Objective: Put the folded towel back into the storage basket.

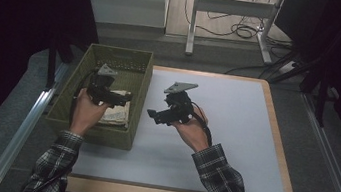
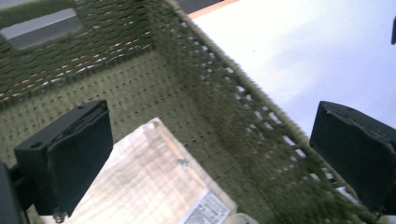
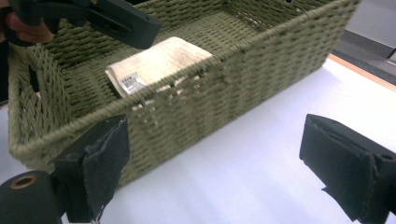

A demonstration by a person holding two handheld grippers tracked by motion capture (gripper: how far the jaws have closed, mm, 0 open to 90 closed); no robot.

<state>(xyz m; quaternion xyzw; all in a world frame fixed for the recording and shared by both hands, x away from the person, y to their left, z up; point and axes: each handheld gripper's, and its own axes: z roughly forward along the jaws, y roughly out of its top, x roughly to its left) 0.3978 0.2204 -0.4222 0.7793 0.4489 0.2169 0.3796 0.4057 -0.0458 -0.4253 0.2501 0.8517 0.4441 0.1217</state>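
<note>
A green woven basket (image 1: 89, 64) stands at the left edge of the table, and a folded cream cloth (image 1: 118, 115) with a label lies inside it. My left gripper (image 1: 125, 97) hangs open over the cloth, nothing between its jaws. In the left gripper view the cloth (image 2: 149, 186) lies below the wide-apart jaws, with the basket wall (image 2: 224, 107) running between them. My right gripper (image 1: 151, 114) is open over the white mat, just right of the basket and pointing at it. The right gripper view shows the basket (image 3: 243, 79), the cloth (image 3: 156, 63) and the left gripper (image 3: 123, 21) above it.
A white mat (image 1: 233, 135) covers the wooden table (image 1: 281, 152). Beyond the far edge stand a metal desk frame (image 1: 231, 6) and floor cables (image 1: 243, 31). Metal rails (image 1: 22, 130) run along the floor on both sides.
</note>
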